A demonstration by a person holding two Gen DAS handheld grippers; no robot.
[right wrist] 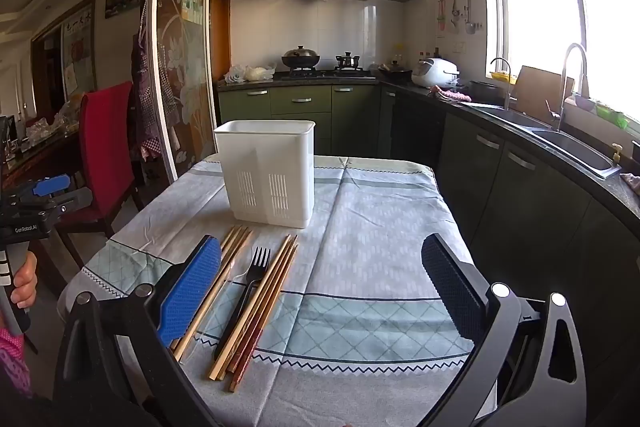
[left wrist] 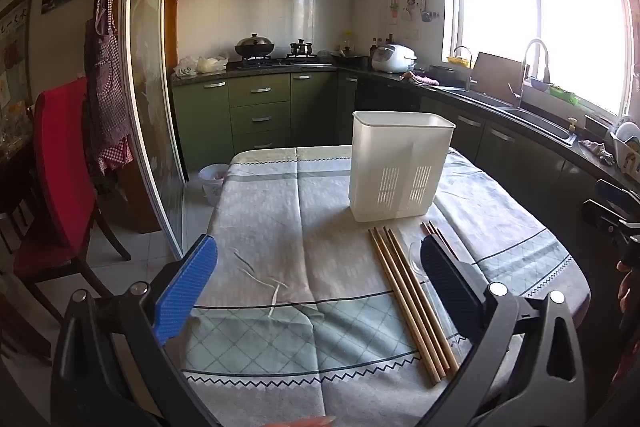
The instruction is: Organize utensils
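A white plastic utensil holder (left wrist: pixel 400 167) stands upright on the table; it also shows in the right wrist view (right wrist: pixel 270 173). In front of it lie light wooden chopsticks (left wrist: pixel 412 301), also seen in the right wrist view (right wrist: pixel 214 287), a black plastic fork (right wrist: pixel 244 291), and a second chopstick bundle (right wrist: pixel 260 307) with dark reddish ones. My left gripper (left wrist: pixel 320 291) is open and empty, above the cloth left of the chopsticks. My right gripper (right wrist: pixel 324 291) is open and empty, right of the utensils. A clear utensil beside the fork is hard to make out.
The table wears a grey-green patterned cloth (right wrist: pixel 380 247). A red chair (left wrist: pixel 60 179) stands at the left. Green kitchen cabinets (left wrist: pixel 260 115), a stove and a sink counter (right wrist: pixel 560 143) lie beyond. A bin (left wrist: pixel 212 181) sits on the floor past the table's far left corner.
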